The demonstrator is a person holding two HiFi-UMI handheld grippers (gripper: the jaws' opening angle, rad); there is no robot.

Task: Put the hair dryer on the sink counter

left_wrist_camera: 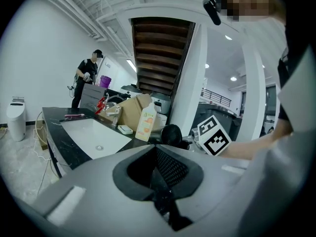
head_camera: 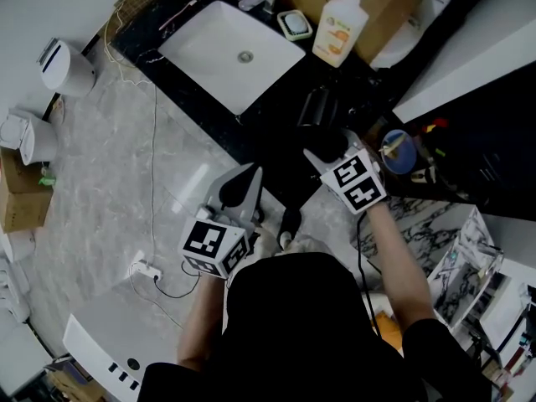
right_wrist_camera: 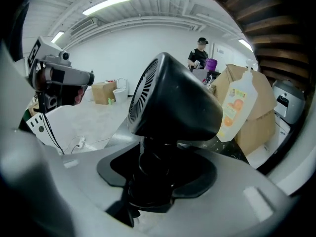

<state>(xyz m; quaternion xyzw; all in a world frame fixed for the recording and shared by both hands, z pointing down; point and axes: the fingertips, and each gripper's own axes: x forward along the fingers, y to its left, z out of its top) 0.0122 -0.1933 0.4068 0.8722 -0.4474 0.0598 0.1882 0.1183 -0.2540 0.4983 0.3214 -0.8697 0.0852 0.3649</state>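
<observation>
Over the near edge of the black counter [head_camera: 276,99], your right gripper [head_camera: 327,147] is squeezed tight on the handle of the hair dryer [head_camera: 321,111]. The dryer's fat head sticks up above the jaws. I think it is up in the air and not resting on the counter yet.

Your left gripper [head_camera: 249,174] waits at 7 o'clock from the right one, over the floor. Its jaws are pressed together and hold nothing.

I think you are at the setting-down step. Next, bring the dryer down onto a bare black spot. Then let the jaws go wide so it stays there.

The white sink [head_camera: 209,57] is at 10 o'clock from the dryer. It has nothing in it but its drain. The soap dish [head_camera: 295,25] and the soap bottle [head_camera: 339,25] are at 12 o'clock, so stay away from them. A blue cup [head_camera: 398,152] is at 3 o'clock. It has thin things standing in it, but I cannot tell what they are.
</observation>
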